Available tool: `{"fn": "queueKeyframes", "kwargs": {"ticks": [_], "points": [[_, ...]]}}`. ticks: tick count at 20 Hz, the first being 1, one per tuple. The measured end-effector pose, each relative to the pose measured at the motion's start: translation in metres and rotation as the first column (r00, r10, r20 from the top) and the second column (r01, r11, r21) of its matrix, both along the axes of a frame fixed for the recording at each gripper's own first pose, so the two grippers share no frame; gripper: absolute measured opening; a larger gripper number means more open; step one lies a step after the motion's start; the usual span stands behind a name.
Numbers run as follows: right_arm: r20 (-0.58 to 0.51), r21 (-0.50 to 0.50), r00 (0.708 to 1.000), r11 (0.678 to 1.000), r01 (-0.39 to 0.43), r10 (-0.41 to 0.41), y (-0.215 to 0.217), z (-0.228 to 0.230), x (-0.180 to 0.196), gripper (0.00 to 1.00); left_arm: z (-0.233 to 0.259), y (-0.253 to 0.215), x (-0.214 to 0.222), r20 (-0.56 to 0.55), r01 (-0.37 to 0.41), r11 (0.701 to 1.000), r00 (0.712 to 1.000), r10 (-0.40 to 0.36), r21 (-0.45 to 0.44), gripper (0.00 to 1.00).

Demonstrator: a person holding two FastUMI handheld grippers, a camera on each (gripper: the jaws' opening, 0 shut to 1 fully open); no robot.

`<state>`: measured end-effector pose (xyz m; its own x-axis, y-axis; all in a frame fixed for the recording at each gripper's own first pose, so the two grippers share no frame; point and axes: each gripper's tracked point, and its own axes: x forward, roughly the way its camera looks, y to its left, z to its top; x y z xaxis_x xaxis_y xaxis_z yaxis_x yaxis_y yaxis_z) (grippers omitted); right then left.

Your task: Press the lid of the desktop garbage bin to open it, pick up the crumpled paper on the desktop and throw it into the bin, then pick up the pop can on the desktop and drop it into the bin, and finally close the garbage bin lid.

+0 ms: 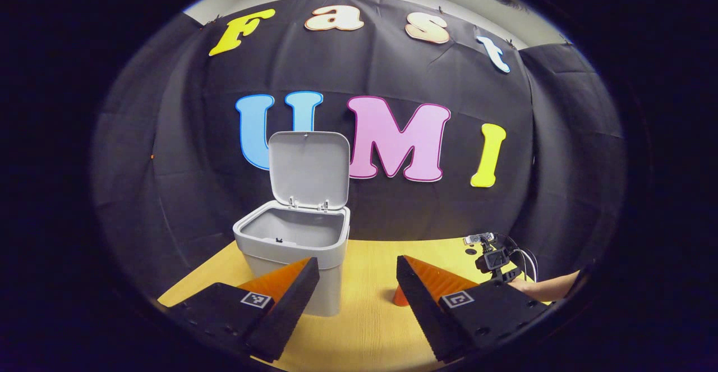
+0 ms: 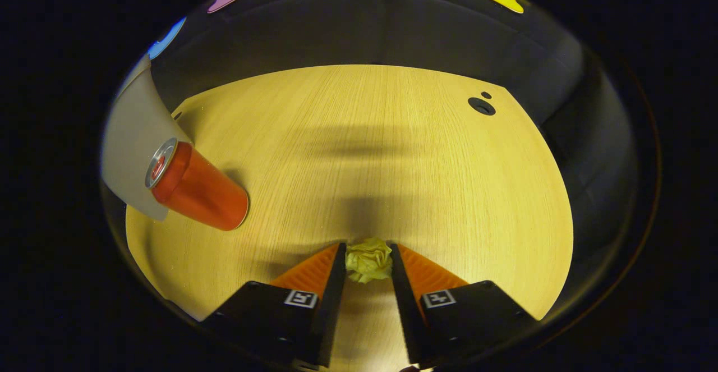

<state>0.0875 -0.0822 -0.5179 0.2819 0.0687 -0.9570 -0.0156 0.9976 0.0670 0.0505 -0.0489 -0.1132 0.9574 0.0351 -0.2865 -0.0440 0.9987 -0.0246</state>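
Paper [image 2: 368, 260]: pinched between the right gripper's [image 2: 367, 260] fingers, over the desk [image 2: 392, 153]. Can [image 2: 196, 187]: upright near the desk's left edge. Left gripper [image 1: 358, 275]: open, empty, facing the open-lidded bin [image 1: 291, 248].

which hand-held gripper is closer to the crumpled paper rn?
Right. The right hand-held gripper has the crumpled paper between its fingertips, on the desktop. The left hand-held gripper is open, facing the open bin, with no paper near its fingers.
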Motion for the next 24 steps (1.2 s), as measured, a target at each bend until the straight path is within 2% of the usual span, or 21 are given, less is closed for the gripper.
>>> {"fn": "queueKeyframes", "kwargs": {"ticks": [1, 4, 6, 9, 13, 16, 19, 21, 24], "points": [[-0.004, -0.005, 1.000, 1.000, -0.009, 0.009, -0.001, 0.000, -0.002, 0.49, -0.001, -0.003, 0.000, 0.000, 0.006, 1.000, 1.000, -0.006, 0.004, 0.94], [0.013, -0.029, 0.999, 0.999, -0.039, 0.039, -0.006, 0.011, -0.004, 0.49, 0.004, -0.008, -0.001, 0.007, 0.022, 1.000, 1.000, -0.022, 0.007, 0.94], [0.055, -0.014, 0.997, 0.999, -0.046, 0.047, -0.004, 0.035, 0.001, 0.49, 0.007, -0.006, -0.003, 0.012, 0.025, 0.999, 1.000, -0.025, 0.020, 0.94], [0.165, -0.039, 0.982, 0.996, -0.082, 0.087, -0.014, 0.091, 0.018, 0.48, 0.014, 0.005, -0.007, 0.026, 0.023, 1.000, 0.999, -0.023, 0.017, 0.94], [0.312, 0.085, 0.950, 0.995, -0.048, 0.019, 0.009, 0.174, 0.048, 0.48, 0.019, 0.021, -0.008, 0.038, 0.000, 1.000, 0.999, 0.001, -0.031, 0.94], [0.413, 0.133, 0.909, 0.984, -0.119, 0.054, 0.045, 0.238, 0.072, 0.48, 0.025, 0.035, -0.012, 0.050, -0.013, 0.998, 0.999, 0.016, -0.057, 0.94], [0.460, 0.265, 0.887, 0.951, -0.161, 0.022, 0.110, 0.294, 0.096, 0.48, 0.027, 0.055, -0.021, 0.063, -0.017, 0.999, 0.998, 0.019, -0.031, 0.94], [0.508, 0.281, 0.860, 0.936, -0.213, 0.044, 0.146, 0.318, 0.115, 0.48, 0.028, 0.067, -0.026, 0.069, -0.015, 1.000, 0.998, 0.016, -0.014, 0.94], [0.549, 0.290, 0.831, 0.911, -0.292, 0.091, 0.205, 0.343, 0.124, 0.48, 0.031, 0.083, -0.035, 0.076, -0.008, 1.000, 0.997, 0.009, -0.012, 0.94]]}}
